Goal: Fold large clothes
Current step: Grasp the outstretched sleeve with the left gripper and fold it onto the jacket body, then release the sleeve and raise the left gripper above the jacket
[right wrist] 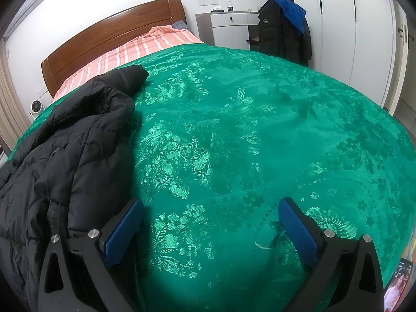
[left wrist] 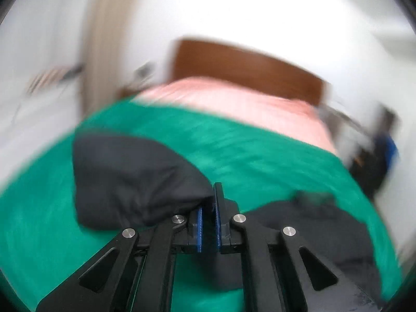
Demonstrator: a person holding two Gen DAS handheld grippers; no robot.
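A black puffer jacket [right wrist: 78, 143] lies crumpled on the left side of a green patterned bedspread [right wrist: 234, 130]. My right gripper [right wrist: 211, 204] hovers open over bare bedspread, its left finger beside the jacket's edge, with nothing between its blue pads [right wrist: 124, 231]. The left wrist view is blurred. There my left gripper [left wrist: 213, 197] is shut, with a fold of the black jacket [left wrist: 135, 171] pinched at its fingertips and bulging to the left. More black fabric [left wrist: 312, 221] lies lower right on the bedspread [left wrist: 234, 143].
A wooden headboard [right wrist: 111, 28] and pink striped sheet [right wrist: 135, 49] are at the bed's far end. A white nightstand [right wrist: 228, 28], a dark coat with a blue garment [right wrist: 286, 31] and white wardrobes [right wrist: 351, 26] stand beyond. A phone [right wrist: 397, 286] lies at the bottom right.
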